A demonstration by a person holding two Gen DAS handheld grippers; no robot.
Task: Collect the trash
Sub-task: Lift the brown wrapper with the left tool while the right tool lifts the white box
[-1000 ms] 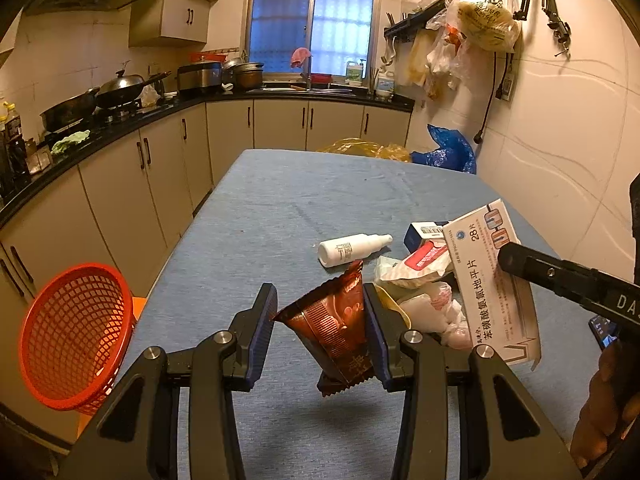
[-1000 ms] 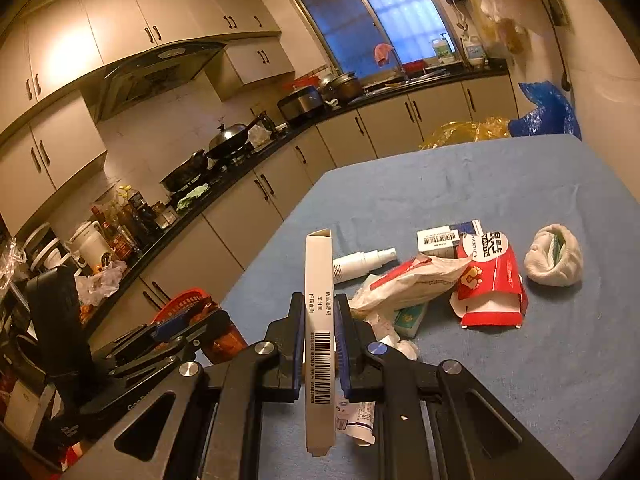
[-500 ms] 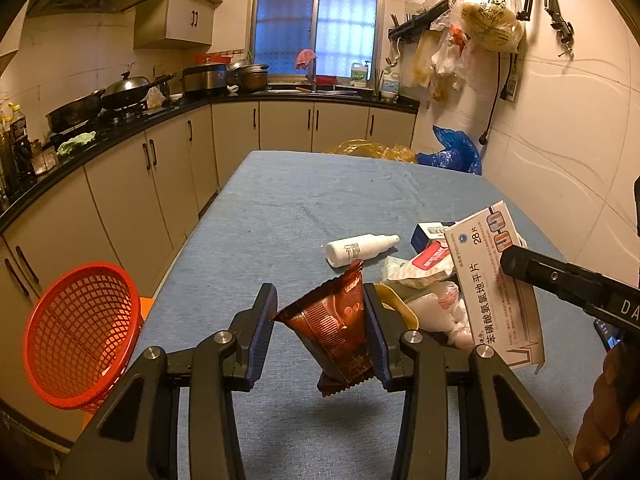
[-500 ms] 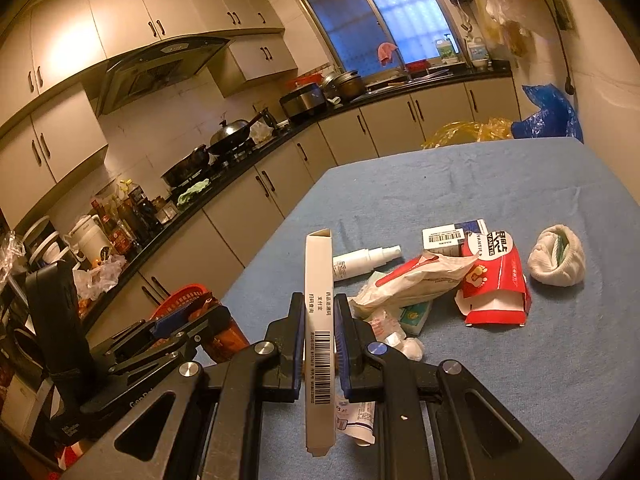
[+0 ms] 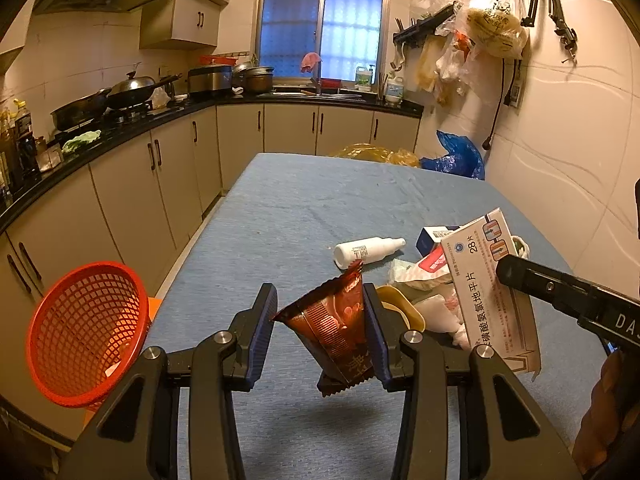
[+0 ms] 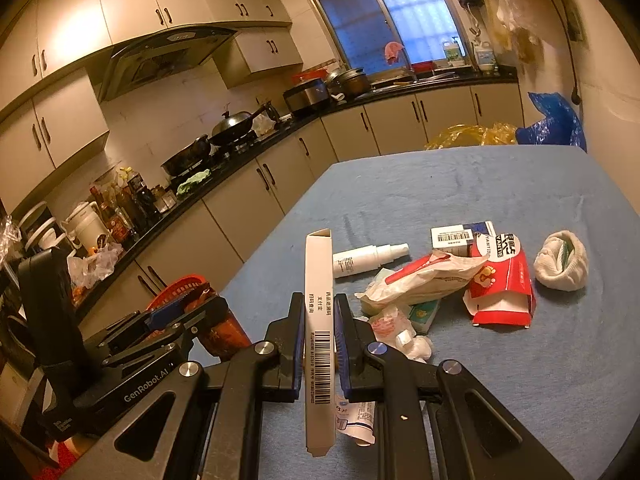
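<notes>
My left gripper (image 5: 320, 316) is shut on a brown snack wrapper (image 5: 336, 328), held above the blue table (image 5: 304, 216). My right gripper (image 6: 318, 328) is shut on a flat white medicine box (image 6: 319, 320), which also shows in the left wrist view (image 5: 488, 284). An orange mesh basket (image 5: 84, 332) stands off the table's left edge, tilted toward me. A trash pile lies on the table: a white spray bottle (image 6: 368, 258), a crumpled white and red bag (image 6: 420, 280), a red carton (image 6: 500, 284), a small barcoded box (image 6: 456, 236) and a white wad (image 6: 560, 260).
Kitchen cabinets and a black counter (image 5: 120, 136) with pans run along the left and back. A white wall (image 5: 560, 160) borders the table's right side. Yellow and blue bags (image 5: 456, 156) lie beyond the table's far end.
Both grippers keep their hold. The views have shifted slightly; the left gripper with the wrapper has edged a little forward and right, and the basket sits a bit further right in view.
</notes>
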